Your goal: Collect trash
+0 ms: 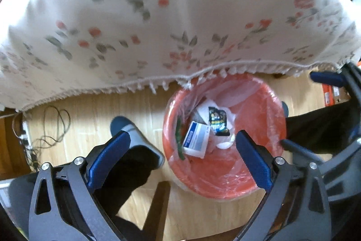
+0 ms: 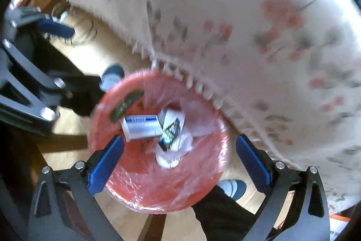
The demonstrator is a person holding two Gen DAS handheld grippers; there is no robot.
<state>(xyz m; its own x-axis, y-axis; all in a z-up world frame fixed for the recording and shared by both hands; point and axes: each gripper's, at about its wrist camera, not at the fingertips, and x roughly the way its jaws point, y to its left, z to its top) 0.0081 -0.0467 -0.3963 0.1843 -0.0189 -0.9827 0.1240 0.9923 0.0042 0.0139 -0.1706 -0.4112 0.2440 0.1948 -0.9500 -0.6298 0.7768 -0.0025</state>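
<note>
A red bin [image 1: 259, 182] lined with a clear bag stands on the wooden floor below the table edge. It also shows in the right wrist view [image 2: 203, 173]. Inside lie a blue-and-white box [image 1: 195, 138] [image 2: 141, 127], a black snack wrapper [image 1: 217, 120] [image 2: 170, 131], a green wrapper [image 1: 179, 139] [image 2: 127, 105] and white paper [image 2: 169, 160]. My left gripper [image 1: 182, 139] is open and empty above the bin's left rim. My right gripper [image 2: 180, 143] is open and empty right over the bin.
A white floral tablecloth [image 1: 158, 26] [image 2: 270, 37] with a fringe hangs over the bin's far side. The person's feet in blue-grey slippers [image 1: 133, 132] [image 2: 234, 189] stand beside the bin. Cables [image 1: 49, 128] lie on the floor at the left. The other gripper [image 2: 24, 87] shows at the left.
</note>
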